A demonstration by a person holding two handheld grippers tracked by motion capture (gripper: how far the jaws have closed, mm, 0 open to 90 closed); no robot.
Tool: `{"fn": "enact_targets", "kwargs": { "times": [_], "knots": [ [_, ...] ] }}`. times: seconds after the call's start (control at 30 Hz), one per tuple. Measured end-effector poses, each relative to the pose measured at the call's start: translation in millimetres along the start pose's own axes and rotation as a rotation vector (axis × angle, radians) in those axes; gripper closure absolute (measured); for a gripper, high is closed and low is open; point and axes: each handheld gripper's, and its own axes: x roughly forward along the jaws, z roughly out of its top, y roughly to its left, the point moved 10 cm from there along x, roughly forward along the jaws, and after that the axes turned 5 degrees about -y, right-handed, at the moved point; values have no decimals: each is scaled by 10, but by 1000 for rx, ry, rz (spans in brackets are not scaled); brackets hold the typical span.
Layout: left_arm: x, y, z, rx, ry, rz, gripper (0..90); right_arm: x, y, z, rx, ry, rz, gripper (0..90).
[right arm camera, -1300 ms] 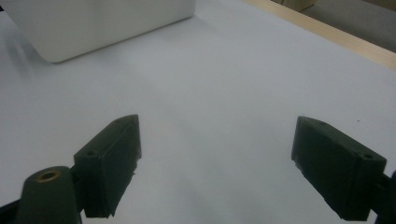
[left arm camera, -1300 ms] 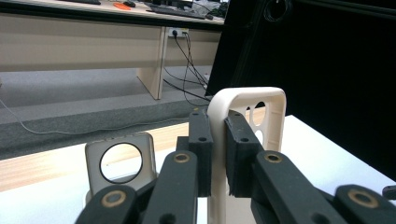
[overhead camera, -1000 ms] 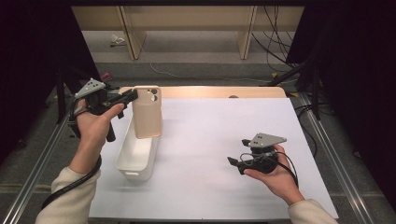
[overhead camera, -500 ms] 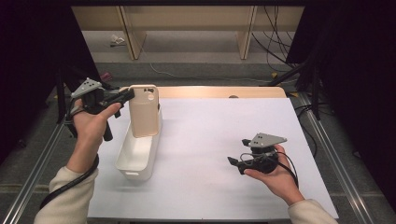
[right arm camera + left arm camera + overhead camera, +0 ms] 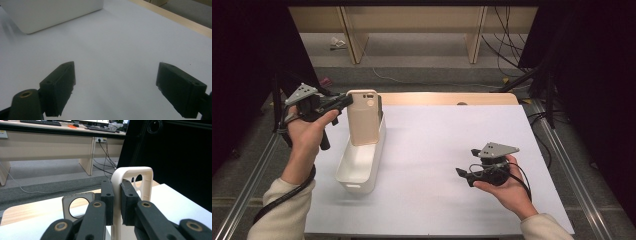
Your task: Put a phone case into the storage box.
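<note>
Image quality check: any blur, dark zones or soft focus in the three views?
High view: white table evenly lit, surroundings fall to black. Left gripper view: tongs and phone case edge sharp, right background black. Right gripper view: white bin soft, table dim and bluish.

Phone case [image 5: 363,117] upright in bin [image 5: 360,170]

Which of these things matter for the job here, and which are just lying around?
In use:
- beige phone case, clamped upright in the left tool
- white bin under it
- second case behind

Idle:
- right tool, open over bare table
- floor cables
</note>
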Motion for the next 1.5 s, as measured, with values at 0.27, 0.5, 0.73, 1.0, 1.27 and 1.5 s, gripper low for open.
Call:
{"fn": "enact_targets", "kwargs": {
  "times": [0.27, 0.5, 0.73, 1.0, 1.27, 1.5],
  "knots": [
    [8, 33, -18, 1, 0, 9, 821, 0, -2, 0, 1, -1, 0, 167],
    [14, 67, -36, 4, 1, 17, 821, 0, -2, -1, 1, -1, 0, 168],
    [15, 101, -46, 7, 2, 22, 821, 0, -1, 2, 0, -2, -2, 168],
    [11, 143, -48, 8, 0, 32, 821, 0, -2, -1, 1, 0, 0, 168],
    [3, 172, -46, 8, -1, 37, 822, 2, -1, -2, 1, 0, -1, 168],
    [7, 185, -56, 10, 2, 40, 822, 1, -1, -1, 2, -1, 0, 168]
  ]
}}
